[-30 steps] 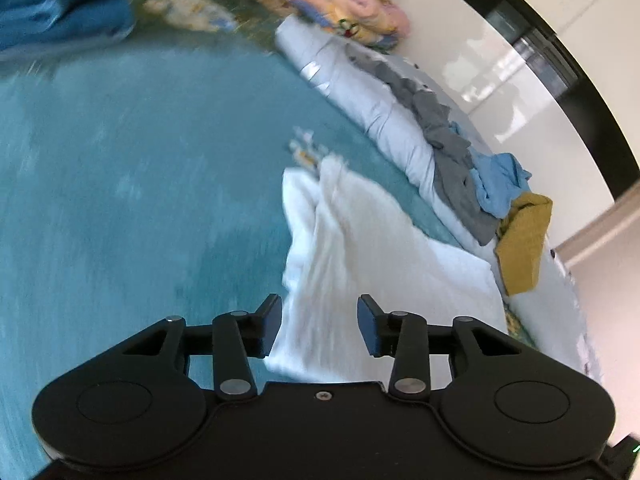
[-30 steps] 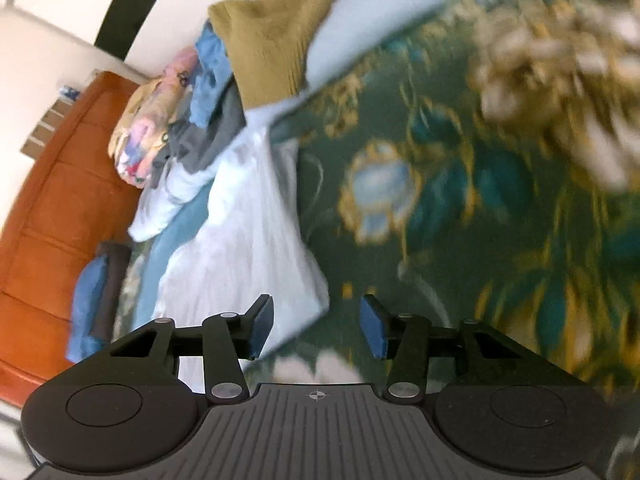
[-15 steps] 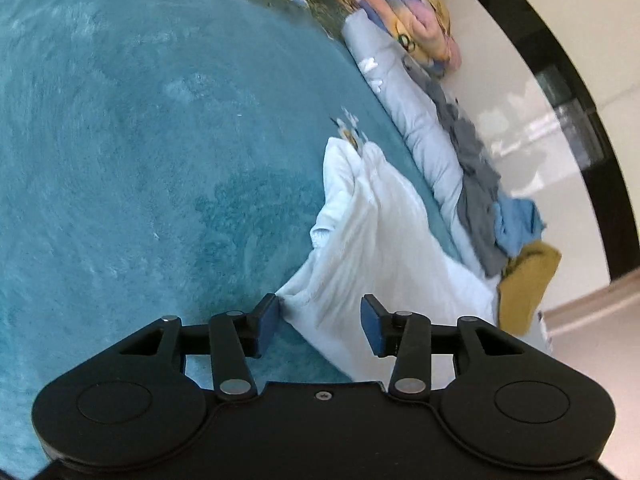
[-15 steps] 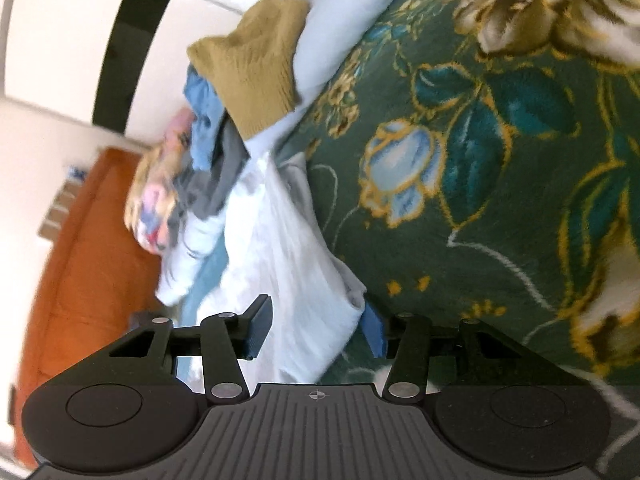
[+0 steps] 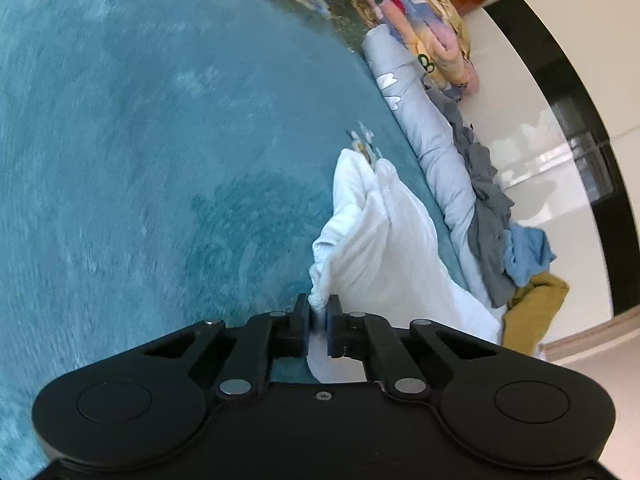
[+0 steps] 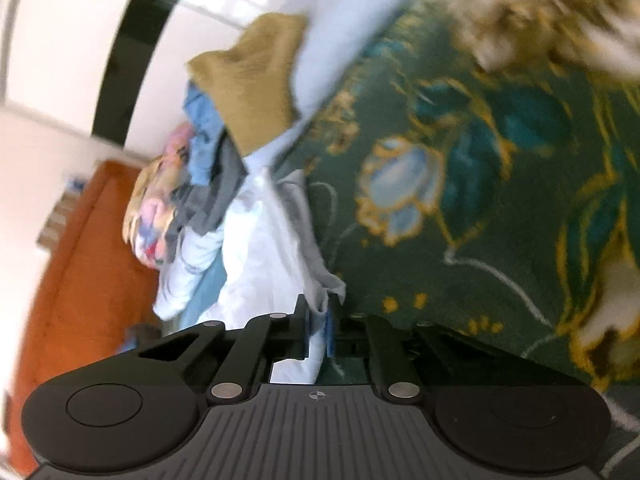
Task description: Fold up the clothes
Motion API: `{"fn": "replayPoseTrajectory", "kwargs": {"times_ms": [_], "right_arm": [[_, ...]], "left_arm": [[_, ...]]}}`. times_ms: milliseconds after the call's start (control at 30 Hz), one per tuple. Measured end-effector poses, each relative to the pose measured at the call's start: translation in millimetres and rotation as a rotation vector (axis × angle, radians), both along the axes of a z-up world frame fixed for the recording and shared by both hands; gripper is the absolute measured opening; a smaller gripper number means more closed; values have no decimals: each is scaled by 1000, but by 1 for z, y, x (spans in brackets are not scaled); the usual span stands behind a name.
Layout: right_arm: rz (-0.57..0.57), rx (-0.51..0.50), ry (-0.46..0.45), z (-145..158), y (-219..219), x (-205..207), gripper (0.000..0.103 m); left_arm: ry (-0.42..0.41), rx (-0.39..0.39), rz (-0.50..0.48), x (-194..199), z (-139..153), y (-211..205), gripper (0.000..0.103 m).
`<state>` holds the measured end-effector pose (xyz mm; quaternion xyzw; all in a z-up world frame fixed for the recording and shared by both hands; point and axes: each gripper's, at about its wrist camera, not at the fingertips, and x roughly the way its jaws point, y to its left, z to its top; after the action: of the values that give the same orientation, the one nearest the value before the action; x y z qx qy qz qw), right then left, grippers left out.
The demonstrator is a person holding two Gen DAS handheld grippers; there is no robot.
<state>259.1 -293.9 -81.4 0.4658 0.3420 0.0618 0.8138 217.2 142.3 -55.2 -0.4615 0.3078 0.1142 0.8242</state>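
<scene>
A white garment lies crumpled on a teal blanket. My left gripper is shut on its near corner, and the cloth bunches up between the pads. In the right wrist view the same white garment stretches away over a dark green floral bedspread. My right gripper is shut on another corner of it, with a greyish fold of cloth standing up above the pads.
A pale blue rolled quilt runs along the far side of the bed. On it lie a grey garment, a blue one, a mustard one and a colourful bundle. An orange-brown headboard stands at the left.
Both grippers were open over the white garment's corners. Both have since shut on the cloth. The left gripper has rolled and sunk a little toward the blanket.
</scene>
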Motion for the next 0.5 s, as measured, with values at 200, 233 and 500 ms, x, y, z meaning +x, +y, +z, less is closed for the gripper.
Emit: {"fn": "replayPoseTrajectory", "kwargs": {"times_ms": [200, 233, 500], "right_arm": [[36, -111, -51, 27, 9, -11, 4], [41, -119, -49, 30, 10, -14, 4], [73, -160, -39, 45, 17, -56, 4]], "left_arm": [[-27, 63, -20, -8, 20, 0, 2], [-28, 67, -22, -12, 22, 1, 2], [-30, 108, -64, -50, 35, 9, 2]]}}
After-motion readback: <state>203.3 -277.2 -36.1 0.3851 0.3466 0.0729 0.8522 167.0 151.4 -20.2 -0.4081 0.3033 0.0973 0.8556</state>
